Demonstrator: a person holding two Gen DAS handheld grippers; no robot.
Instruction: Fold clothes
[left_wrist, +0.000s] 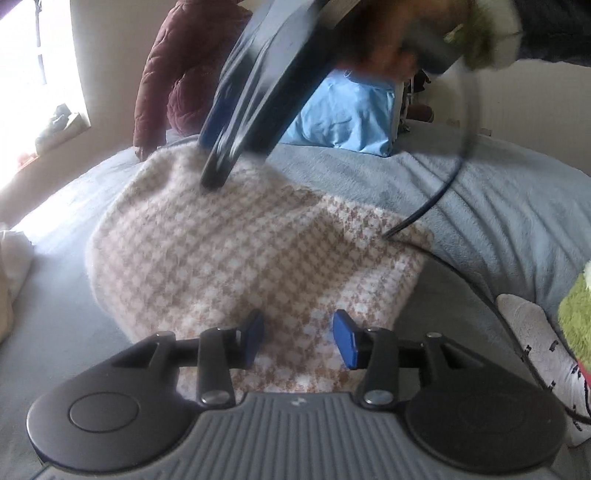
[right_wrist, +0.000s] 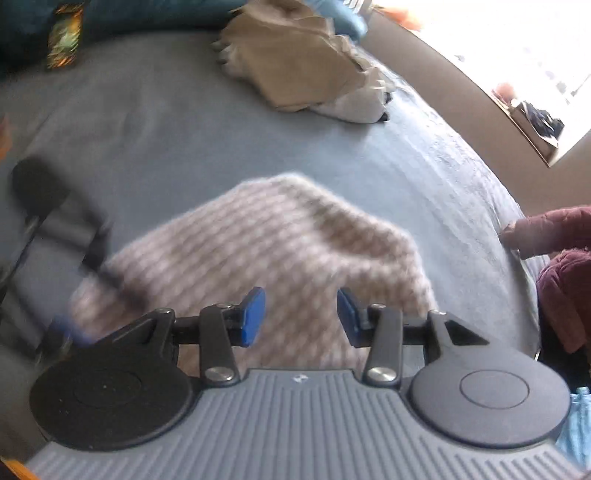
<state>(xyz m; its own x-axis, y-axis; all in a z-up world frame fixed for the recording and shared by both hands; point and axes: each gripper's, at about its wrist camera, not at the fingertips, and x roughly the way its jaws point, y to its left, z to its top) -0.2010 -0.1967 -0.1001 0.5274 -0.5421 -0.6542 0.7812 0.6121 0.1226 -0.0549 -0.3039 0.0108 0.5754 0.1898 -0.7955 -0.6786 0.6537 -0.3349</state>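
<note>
A blue-grey blanket covers the bed. On it lies a folded tan-and-white checked sweater, flat and near the middle. The left gripper hangs over the sweater's near edge, jaws apart, nothing between them. The right gripper hovers above the sweater, released too, its pads empty.

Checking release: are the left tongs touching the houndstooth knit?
Apart. Left wrist view: left tongs stand open, blue pads clear on both sides, houndstooth knit lying flat between and beyond them, unpinched.
</note>
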